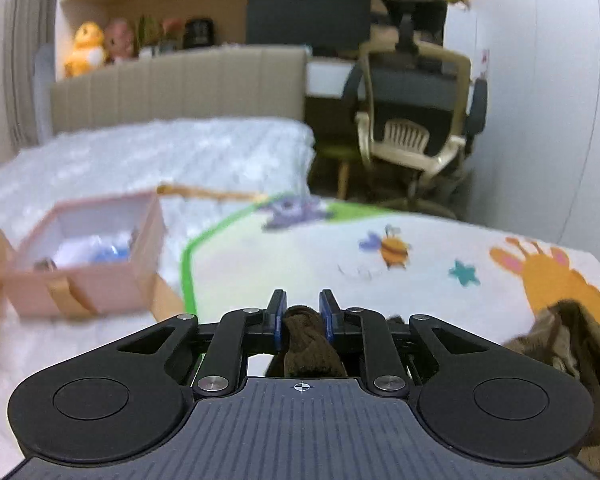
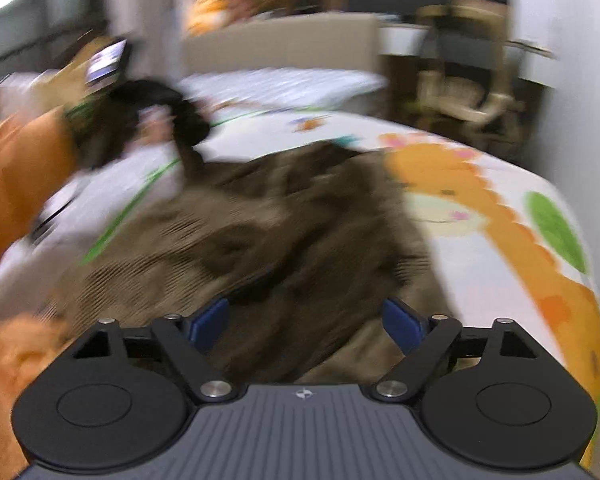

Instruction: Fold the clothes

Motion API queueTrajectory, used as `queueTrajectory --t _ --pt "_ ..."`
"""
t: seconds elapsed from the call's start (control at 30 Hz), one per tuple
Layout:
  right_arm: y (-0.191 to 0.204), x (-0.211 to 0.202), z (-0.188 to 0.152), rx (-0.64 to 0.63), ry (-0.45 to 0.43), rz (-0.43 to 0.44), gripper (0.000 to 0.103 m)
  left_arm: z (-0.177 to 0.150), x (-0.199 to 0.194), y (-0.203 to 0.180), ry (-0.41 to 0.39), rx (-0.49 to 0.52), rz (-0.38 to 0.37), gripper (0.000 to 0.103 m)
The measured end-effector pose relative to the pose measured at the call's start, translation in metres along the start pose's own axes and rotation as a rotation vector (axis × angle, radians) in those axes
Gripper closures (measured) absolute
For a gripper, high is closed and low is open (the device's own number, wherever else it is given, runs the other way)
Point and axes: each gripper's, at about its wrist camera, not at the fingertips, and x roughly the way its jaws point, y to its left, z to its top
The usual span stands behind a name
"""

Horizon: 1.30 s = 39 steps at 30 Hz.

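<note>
Blurring smears most of the right wrist view, so the dark shape beside an orange sleeve [image 2: 16, 172] at the left edge cannot be made out. The right gripper [image 2: 306, 318] is low over a brown knit garment [image 2: 284, 216] that lies rumpled on a cartoon-print mat [image 2: 496, 232], its blue fingers [image 2: 210, 316] spread wide with cloth between them. The left gripper [image 1: 302, 314] is level above the mat, its pads pinched on a fold of the same brown knit. A pink box [image 1: 96, 280] sits to its left on the bed [image 1: 188, 152].
</note>
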Motion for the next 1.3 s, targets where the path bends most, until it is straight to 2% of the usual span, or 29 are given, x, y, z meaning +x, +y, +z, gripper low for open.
queueTrajectory --t 0.07,0.27,0.3,0.33,0.37,0.4,0.47,0.5,0.6,0.63,0.7,0.77,0.87,0.9,0.97,1.03,1.1,1.17,1.23,1.3 --pt "0.014 -0.006 0.001 -0.082 0.025 0.080 0.018 -0.003 -0.009 -0.004 -0.005 0.016 -0.030 0.081" --pt "0.043 0.022 -0.013 -0.207 0.149 0.117 0.020 -0.009 -0.050 -0.015 -0.028 0.015 -0.118 0.072" --pt "0.047 0.026 -0.016 -0.223 0.168 0.121 0.032 -0.009 -0.054 -0.017 -0.032 0.017 -0.133 0.069" --pt "0.037 0.029 -0.012 -0.181 0.161 0.102 0.049 -0.009 -0.057 -0.020 -0.034 0.023 -0.149 0.067" --pt "0.028 0.032 -0.008 -0.139 0.153 0.083 0.057 -0.009 -0.060 -0.022 -0.034 0.030 -0.164 0.060" --pt "0.018 0.034 -0.005 -0.096 0.146 0.065 0.071 -0.010 -0.063 -0.025 -0.033 0.038 -0.180 0.051" --pt "-0.001 0.039 0.003 -0.013 0.127 0.025 0.079 -0.012 -0.063 -0.032 -0.022 0.056 -0.214 0.045" --pt "-0.013 0.033 0.012 0.004 0.074 -0.032 0.087 -0.013 -0.062 -0.036 -0.014 0.064 -0.232 0.042" --pt "-0.064 0.006 0.046 0.073 -0.094 -0.229 0.087 -0.019 -0.056 -0.049 0.016 0.080 -0.299 0.029" --pt "-0.085 -0.002 0.057 0.098 -0.142 -0.310 0.087 -0.021 -0.054 -0.053 0.026 0.084 -0.324 0.028" --pt "-0.118 -0.010 0.069 0.128 -0.188 -0.457 0.087 -0.026 -0.050 -0.065 0.051 0.102 -0.377 0.025" --pt "-0.150 -0.007 0.075 0.132 -0.186 -0.604 0.087 -0.032 -0.045 -0.076 0.078 0.123 -0.422 0.024" --pt "-0.195 0.009 0.070 0.175 -0.122 -0.743 0.087 -0.039 -0.033 -0.089 0.131 0.126 -0.499 0.023" --pt "-0.211 0.015 0.067 0.196 -0.096 -0.782 0.083 -0.041 -0.028 -0.091 0.150 0.112 -0.532 0.022" --pt "-0.242 0.025 0.054 0.315 -0.045 -0.767 0.079 -0.045 -0.016 -0.095 0.189 0.073 -0.593 0.020" --pt "-0.256 0.028 0.041 0.399 -0.029 -0.737 0.071 -0.048 -0.002 -0.096 0.235 0.011 -0.640 0.019" --pt "-0.255 0.022 0.035 0.430 -0.045 -0.701 0.063 -0.052 0.011 -0.094 0.289 -0.053 -0.673 0.018" --pt "-0.241 0.014 0.036 0.429 -0.099 -0.659 0.061 -0.055 0.025 -0.093 0.335 -0.101 -0.694 0.017" --pt "-0.221 0.020 0.048 0.404 -0.132 -0.541 0.049 -0.056 0.039 -0.097 0.357 -0.121 -0.700 0.016" --pt "-0.199 0.038 0.066 0.375 -0.144 -0.389 0.044 -0.056 0.053 -0.102 0.369 -0.140 -0.707 0.016"
